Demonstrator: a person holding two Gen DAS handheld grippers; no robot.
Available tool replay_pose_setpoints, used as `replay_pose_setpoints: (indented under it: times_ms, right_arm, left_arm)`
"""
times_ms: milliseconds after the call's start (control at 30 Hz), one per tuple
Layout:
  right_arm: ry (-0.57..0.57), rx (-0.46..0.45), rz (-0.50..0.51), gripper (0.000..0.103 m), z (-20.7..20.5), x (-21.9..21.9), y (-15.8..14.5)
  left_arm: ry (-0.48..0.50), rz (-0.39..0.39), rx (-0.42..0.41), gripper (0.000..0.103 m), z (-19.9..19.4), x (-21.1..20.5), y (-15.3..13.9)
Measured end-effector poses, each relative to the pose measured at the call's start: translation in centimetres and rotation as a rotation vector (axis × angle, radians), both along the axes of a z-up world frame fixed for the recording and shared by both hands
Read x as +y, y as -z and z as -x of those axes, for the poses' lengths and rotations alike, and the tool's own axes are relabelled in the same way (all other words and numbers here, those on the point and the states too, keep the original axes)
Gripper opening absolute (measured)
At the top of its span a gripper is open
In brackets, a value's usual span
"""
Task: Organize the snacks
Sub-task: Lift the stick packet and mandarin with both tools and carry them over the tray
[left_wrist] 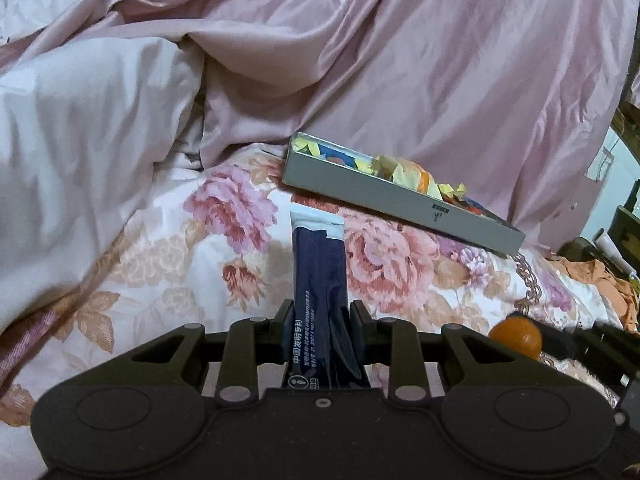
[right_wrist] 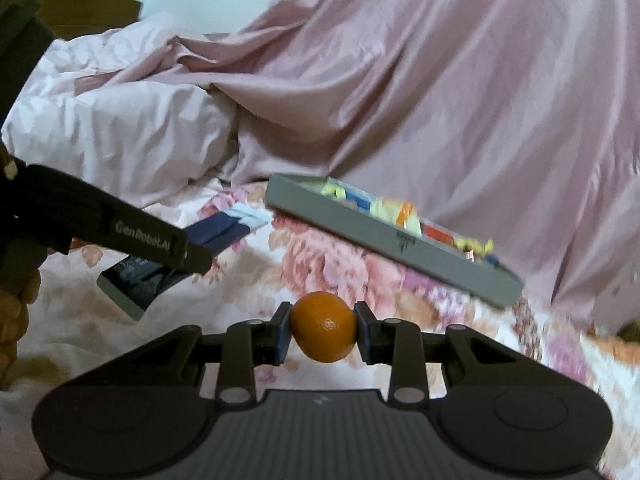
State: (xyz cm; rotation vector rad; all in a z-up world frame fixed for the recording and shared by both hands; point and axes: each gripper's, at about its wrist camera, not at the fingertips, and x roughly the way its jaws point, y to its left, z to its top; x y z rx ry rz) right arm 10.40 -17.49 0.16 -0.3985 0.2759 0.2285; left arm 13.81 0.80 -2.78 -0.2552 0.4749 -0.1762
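One grey shallow box [left_wrist: 384,196] lies on the flowered bedsheet [left_wrist: 168,280], against the heaped pink quilt [left_wrist: 440,60], its far end hard by the folds. It is the only container in sight, and it is well filled: crumpled yellow wrappers, some orange ones and blue packets crowd it from end to end, several rising above the rim; the pieces overlap too much to count. A small dark mark is printed on its near wall.

Outside the box there are two snacks, one in each gripper. The left gripper [left_wrist: 322,316] is clamped on a dark blue sachet [left_wrist: 318,264] with a white sealed end, held out towards the near wall of the box, its tip just short of the box. In the right wrist view the same sachet [right_wrist: 228,230] sticks out past the left gripper's black body, with a flat grey-edged pack [right_wrist: 128,286] beneath it. The right gripper [right_wrist: 323,326] is pinched on one small orange fruit [right_wrist: 323,326], held above the sheet, near the box's front wall but apart from it. A hand [right_wrist: 16,312] shows at the left edge
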Motion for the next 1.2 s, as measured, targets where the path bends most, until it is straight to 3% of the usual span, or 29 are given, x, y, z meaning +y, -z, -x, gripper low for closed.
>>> replay_pose_setpoints:
  times_ms: [167, 400, 767, 1200]
  right_arm:
    - [-0.046, -0.059, 0.098, 0.036, -1.1, -0.5, -0.6]
    - [-0.048, -0.121, 0.082, 0.036, -2.6, -2.0, -1.4]
    - [-0.019, -0.124, -0.036, 0.037, -6.0, -4.4, -0.8]
    - [0.033, -0.193, -0.203, 0.037, -10.4, -6.9, -3.4]
  left_arm:
    - [-0.038, 0.022, -0.015, 0.031, -0.6, -0.9, -0.1]
    - [-0.083, 0.058, -0.09, 0.031, -1.9, -2.9, -0.6]
    - [-0.141, 0.043, -0.113, 0.031, -4.5, -3.8, -1.3]
    - [-0.171, 0.02, -0.165, 0.031, -6.7, -5.3, -4.3]
